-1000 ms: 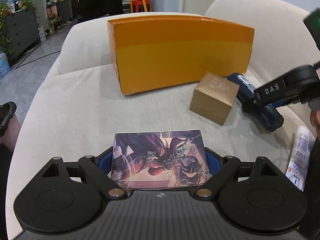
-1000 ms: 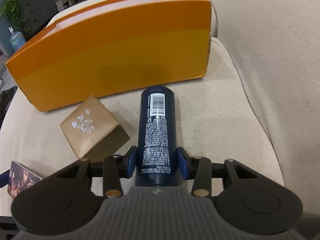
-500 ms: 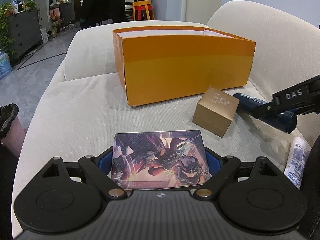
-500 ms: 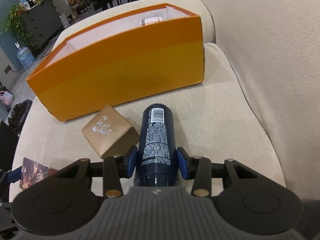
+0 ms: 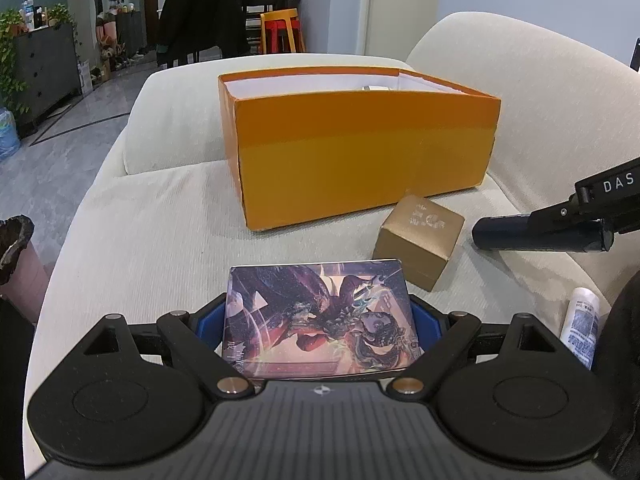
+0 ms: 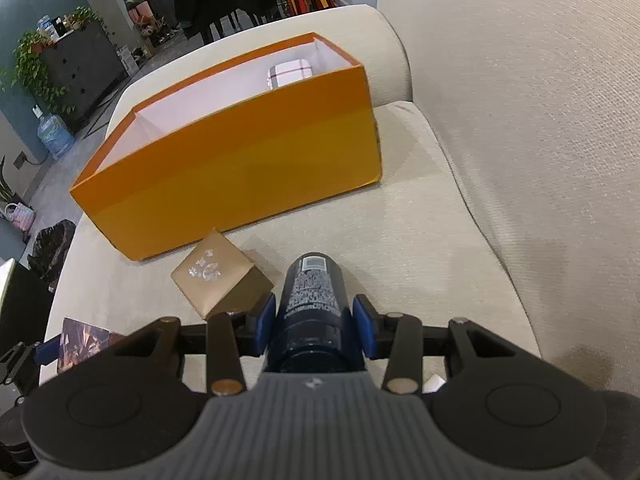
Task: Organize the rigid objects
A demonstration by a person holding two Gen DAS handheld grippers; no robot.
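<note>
Left tongs (image 5: 318, 326) clamp flat glossy card box (image 5: 320, 316) — right tongs (image 6: 314, 322) clamp smooth navy cylinder can (image 6: 310, 304).

The orange box (image 5: 360, 152) hides most of its inside; only the top of 1 plaid item (image 6: 289, 74) shows. A white tube (image 5: 582, 330) is partly hidden at the right edge, label too small to read.
</note>
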